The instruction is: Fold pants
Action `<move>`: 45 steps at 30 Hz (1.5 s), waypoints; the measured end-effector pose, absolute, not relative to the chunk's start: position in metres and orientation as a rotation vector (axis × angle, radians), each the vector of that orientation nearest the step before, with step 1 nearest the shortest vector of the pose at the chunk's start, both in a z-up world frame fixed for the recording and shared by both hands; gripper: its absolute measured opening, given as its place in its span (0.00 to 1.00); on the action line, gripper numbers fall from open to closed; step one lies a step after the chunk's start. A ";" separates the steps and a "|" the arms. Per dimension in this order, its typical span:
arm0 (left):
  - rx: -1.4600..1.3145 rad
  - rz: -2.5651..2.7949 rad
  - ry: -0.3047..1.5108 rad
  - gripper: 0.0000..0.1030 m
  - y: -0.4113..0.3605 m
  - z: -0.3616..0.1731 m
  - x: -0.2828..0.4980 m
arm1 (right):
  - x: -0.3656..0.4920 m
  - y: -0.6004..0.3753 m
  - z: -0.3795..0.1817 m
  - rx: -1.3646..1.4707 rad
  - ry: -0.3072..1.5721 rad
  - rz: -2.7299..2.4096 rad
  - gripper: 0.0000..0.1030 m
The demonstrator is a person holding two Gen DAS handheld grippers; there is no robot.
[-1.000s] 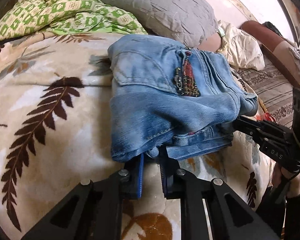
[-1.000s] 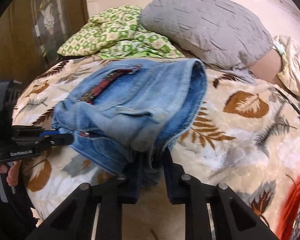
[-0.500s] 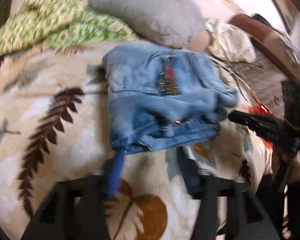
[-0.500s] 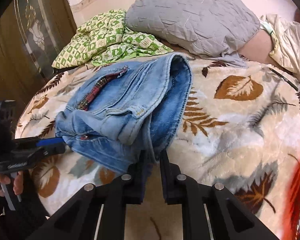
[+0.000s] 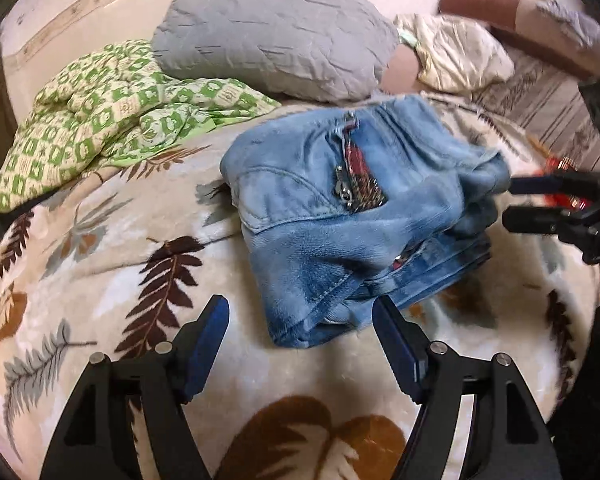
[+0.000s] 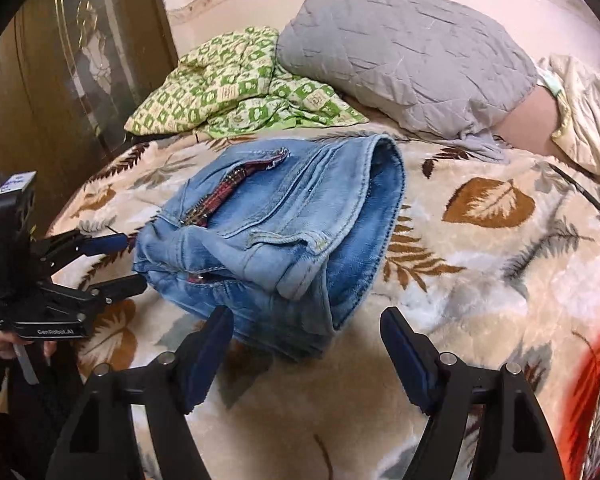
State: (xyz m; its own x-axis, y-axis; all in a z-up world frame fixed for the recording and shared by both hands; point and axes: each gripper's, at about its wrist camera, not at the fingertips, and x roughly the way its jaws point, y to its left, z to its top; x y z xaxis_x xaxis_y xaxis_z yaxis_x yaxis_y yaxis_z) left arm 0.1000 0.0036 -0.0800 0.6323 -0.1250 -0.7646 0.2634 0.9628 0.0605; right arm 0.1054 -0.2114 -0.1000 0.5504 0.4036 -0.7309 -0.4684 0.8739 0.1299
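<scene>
The folded light-blue jeans point(image 5: 320, 208) lie in a thick bundle on the leaf-print blanket point(image 5: 100, 240), zipper and red plaid lining facing up. My left gripper point(image 5: 300, 308) sits at their near corner with its jaws opening; the corner lies between the blue pads point(image 5: 210, 332) without touching them. In the right wrist view the jeans point(image 6: 284, 216) show their folded waistband edge. My right gripper point(image 6: 306, 316) is also opening, with the hem between its fingers and no pad pressing on it. Each gripper shows in the other's view: right point(image 5: 510, 200), left point(image 6: 134, 262).
A grey pillow point(image 5: 276, 36) and a green checked quilt point(image 5: 112, 104) lie at the head of the bed. A cream pillow point(image 5: 456, 52) sits at the back right. A dark wooden door point(image 6: 60, 60) stands left of the bed. A hand point(image 6: 0, 346) holds the left gripper's handle.
Both grippers were shut on the jeans' near edge and have let go, left first, then right. The left one has drawn back slightly and rolled. The jeans rest on the blanket.
</scene>
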 end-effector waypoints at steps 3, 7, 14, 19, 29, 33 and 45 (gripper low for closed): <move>0.195 -0.216 0.875 0.73 0.002 -0.089 0.109 | 0.117 -0.203 -0.111 -0.107 0.867 0.532 0.71; 0.142 -0.268 0.887 0.40 0.007 -0.092 0.114 | 0.125 -0.191 -0.126 -0.133 0.910 0.558 0.34; 0.074 -0.288 0.917 0.35 0.018 -0.095 0.114 | 0.126 -0.196 -0.135 -0.138 0.919 0.556 0.30; 0.039 -0.296 0.940 0.36 0.020 -0.098 0.116 | 0.130 -0.202 -0.142 -0.097 0.925 0.545 0.30; -0.005 -0.334 0.841 0.69 0.028 -0.062 0.087 | 0.102 -0.225 -0.115 -0.064 0.895 0.538 0.71; 0.053 -0.314 0.807 0.74 0.024 -0.058 0.092 | 0.095 -0.236 -0.093 0.004 0.830 0.584 0.71; -0.008 -0.369 0.886 0.32 0.028 -0.081 0.120 | 0.141 -0.214 -0.105 0.232 0.927 0.681 0.29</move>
